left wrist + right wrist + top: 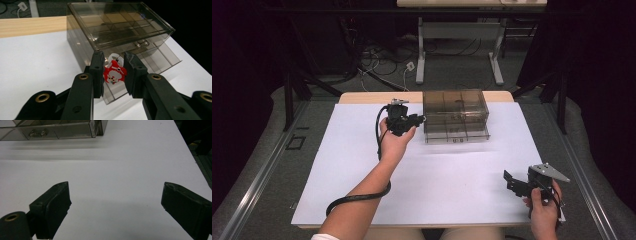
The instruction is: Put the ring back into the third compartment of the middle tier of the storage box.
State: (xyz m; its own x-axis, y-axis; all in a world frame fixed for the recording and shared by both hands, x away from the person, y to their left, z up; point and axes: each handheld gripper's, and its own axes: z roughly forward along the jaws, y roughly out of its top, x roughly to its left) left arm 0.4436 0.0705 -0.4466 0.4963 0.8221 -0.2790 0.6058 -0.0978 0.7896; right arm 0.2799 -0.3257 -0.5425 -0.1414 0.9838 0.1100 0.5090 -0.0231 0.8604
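Gripper on the left pinches a small red and white Santa charm between its two black jaws, holding it up just beside the left front corner of a smoky clear drawer box at the far side of the table. One drawer of the box is pulled out toward the person, showing divided compartments, and I judge the charm is carried there so it can be dropped into one of them; which one I cannot tell. The charm hangs clear of the table and, as far as I can see, is not yet over the drawer. Right gripper rests low near the table's near right corner, well apart from the box, jaws spread wide with nothing between them, seemingly kept out of the way
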